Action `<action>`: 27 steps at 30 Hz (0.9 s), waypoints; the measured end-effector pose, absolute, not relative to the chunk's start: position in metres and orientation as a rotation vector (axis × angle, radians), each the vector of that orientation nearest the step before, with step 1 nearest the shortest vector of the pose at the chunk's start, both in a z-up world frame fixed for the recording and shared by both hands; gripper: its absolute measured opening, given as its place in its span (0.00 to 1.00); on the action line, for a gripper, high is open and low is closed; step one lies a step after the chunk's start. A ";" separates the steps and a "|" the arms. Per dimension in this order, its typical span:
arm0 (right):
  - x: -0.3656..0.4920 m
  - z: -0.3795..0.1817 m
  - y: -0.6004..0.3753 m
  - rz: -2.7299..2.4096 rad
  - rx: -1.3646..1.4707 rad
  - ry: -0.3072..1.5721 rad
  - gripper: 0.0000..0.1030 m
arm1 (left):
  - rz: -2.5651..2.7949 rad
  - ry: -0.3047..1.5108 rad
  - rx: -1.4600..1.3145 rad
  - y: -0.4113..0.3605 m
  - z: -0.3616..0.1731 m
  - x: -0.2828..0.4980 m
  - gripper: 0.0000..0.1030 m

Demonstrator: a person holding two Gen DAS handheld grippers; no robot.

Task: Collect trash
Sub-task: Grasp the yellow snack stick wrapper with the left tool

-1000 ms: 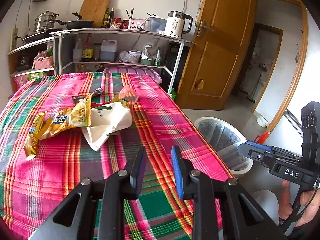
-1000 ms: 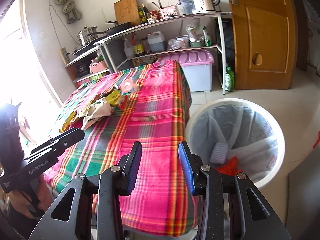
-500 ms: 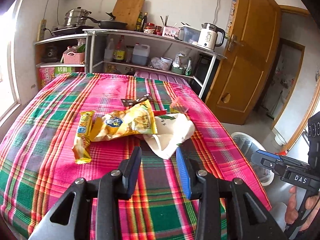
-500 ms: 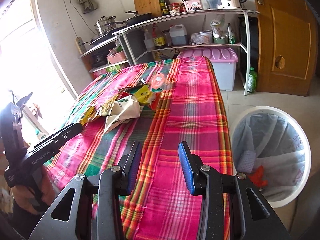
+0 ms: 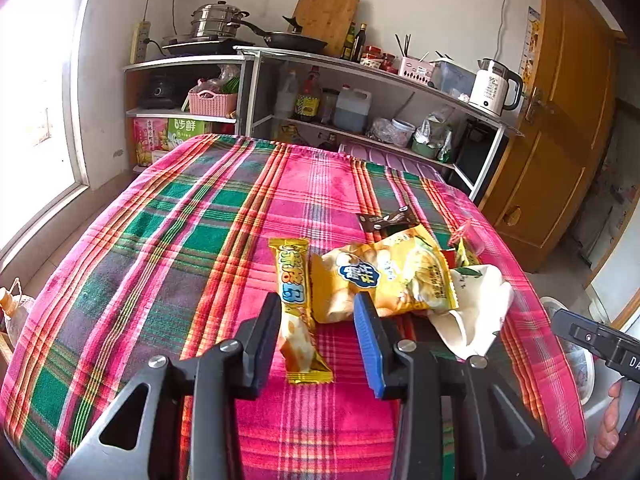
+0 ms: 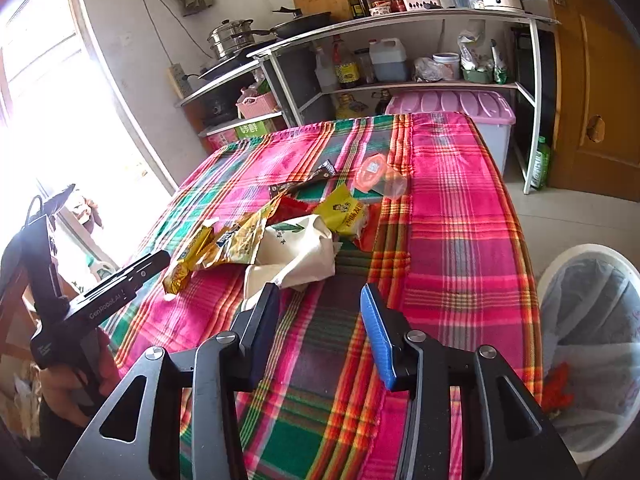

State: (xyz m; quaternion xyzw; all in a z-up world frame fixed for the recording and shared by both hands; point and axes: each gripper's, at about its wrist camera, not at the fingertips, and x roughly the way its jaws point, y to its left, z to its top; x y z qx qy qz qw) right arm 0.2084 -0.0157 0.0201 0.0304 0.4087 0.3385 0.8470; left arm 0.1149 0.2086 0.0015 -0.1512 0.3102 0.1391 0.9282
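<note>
A pile of trash lies on the plaid tablecloth [image 5: 160, 240]: a long yellow snack wrapper [image 5: 294, 280], a yellow chip bag [image 5: 384, 280], a white paper bag [image 5: 476, 312], a dark wrapper [image 5: 384, 220] and a clear cup with a pink lid [image 6: 376, 172]. My left gripper [image 5: 318, 320] hovers over the long yellow wrapper; its jaws are opening and the wrapper shows between them, untouched. My right gripper [image 6: 320, 308] is just short of the white paper bag [image 6: 300, 248], its jaws opening and empty. A white trash bin [image 6: 560, 276] stands right of the table.
A metal shelf [image 6: 400, 24] with pots, bottles and a kettle stands behind the table, with a pink-lidded storage box [image 6: 452, 108] under it. A wooden door [image 5: 568, 140] is on the right and a bright window [image 5: 32, 100] on the left.
Both grippers have swung left, away from the bin and toward the trash pile. The left one now sits over the long yellow wrapper. Both pairs of jaws stand wider.
</note>
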 end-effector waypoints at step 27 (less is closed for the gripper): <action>0.250 -0.017 0.022 0.724 0.093 1.006 0.34 | 0.282 0.766 -0.416 0.227 -0.024 0.139 0.18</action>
